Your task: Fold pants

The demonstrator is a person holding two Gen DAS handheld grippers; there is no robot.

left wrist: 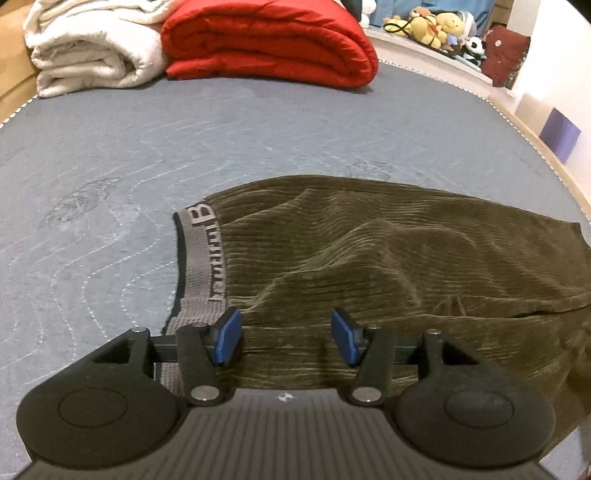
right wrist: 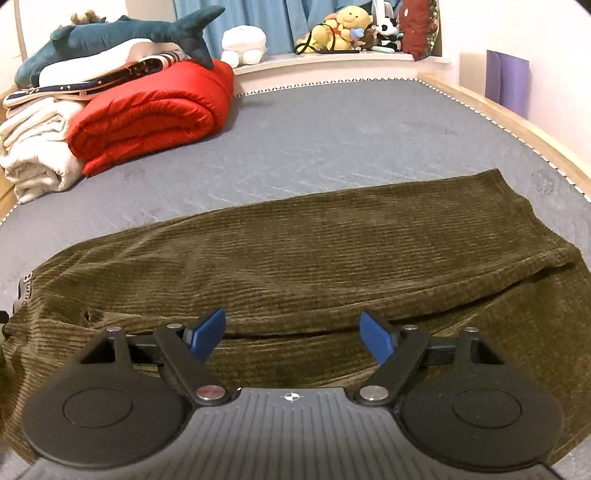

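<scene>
Olive-brown corduroy pants (left wrist: 388, 251) lie across the grey-blue mattress (left wrist: 184, 140), their grey waistband (left wrist: 201, 258) with white lettering at the left end. In the left wrist view my left gripper (left wrist: 286, 338) hovers open over the fabric just right of the waistband, nothing between its blue pads (left wrist: 227, 338). In the right wrist view the pants (right wrist: 314, 247) stretch to the right, one leg layer lying over the other. My right gripper (right wrist: 293, 336) stands wide open above the near edge of the legs, with the blue pads (right wrist: 207, 332) apart from the cloth.
A folded red quilt (left wrist: 266, 40) and a cream blanket (left wrist: 88, 51) sit at the mattress's far left. A plush shark (right wrist: 110, 37) lies on that pile. Stuffed toys (right wrist: 347, 29) line a ledge behind. A wooden bed frame (right wrist: 517, 118) runs along the right.
</scene>
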